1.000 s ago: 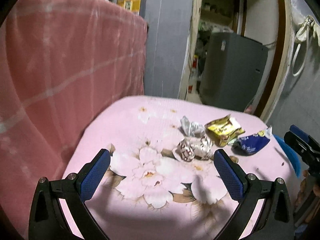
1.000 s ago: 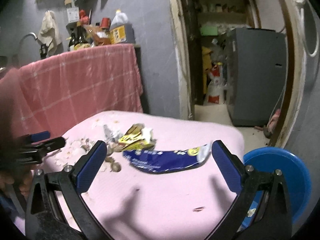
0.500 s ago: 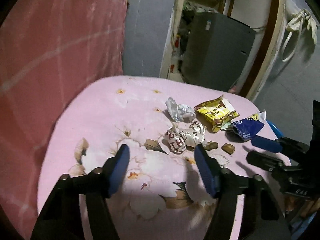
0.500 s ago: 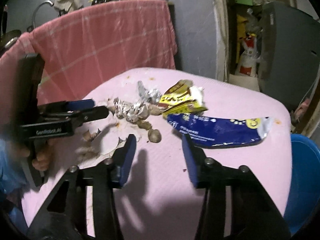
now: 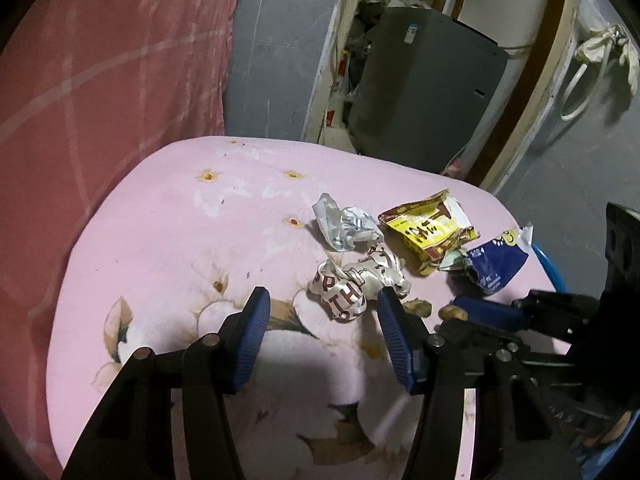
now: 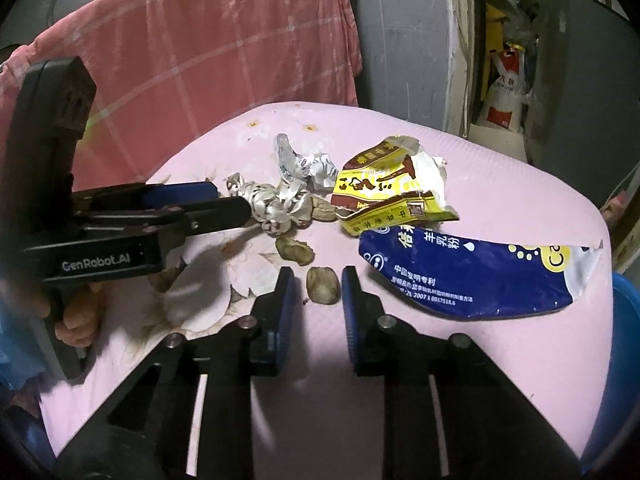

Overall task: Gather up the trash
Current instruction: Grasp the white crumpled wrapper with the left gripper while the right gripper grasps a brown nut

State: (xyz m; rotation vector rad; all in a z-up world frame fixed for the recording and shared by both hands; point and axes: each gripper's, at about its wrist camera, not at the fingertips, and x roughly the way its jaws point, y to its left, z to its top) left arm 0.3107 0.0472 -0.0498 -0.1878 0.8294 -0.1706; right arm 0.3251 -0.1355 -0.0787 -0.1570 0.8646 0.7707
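The left hand-held gripper [image 5: 320,322] hung low over the pink flowered counter [image 5: 168,240], tilted down, its blue fingers half spread, with the crumpled white wrapper [image 5: 352,288] lying between the tips. The right hand-held gripper [image 6: 316,286] also pointed down at the counter. Its fingers were close together but not pressed, and a small brown nut shell [image 6: 323,285] sat between the tips, perhaps not yet touched. A second brown shell [image 6: 294,250] lay just beyond. The blue packet [image 6: 472,276] lay flat to the right, its long axis running left to right, torn end toward the blue basin [image 6: 624,356]. The yellow packet [image 6: 392,188] lay behind it, touching. Compared with half a second ago, both grippers had narrowed and come closer to the trash; the trash itself had not moved.
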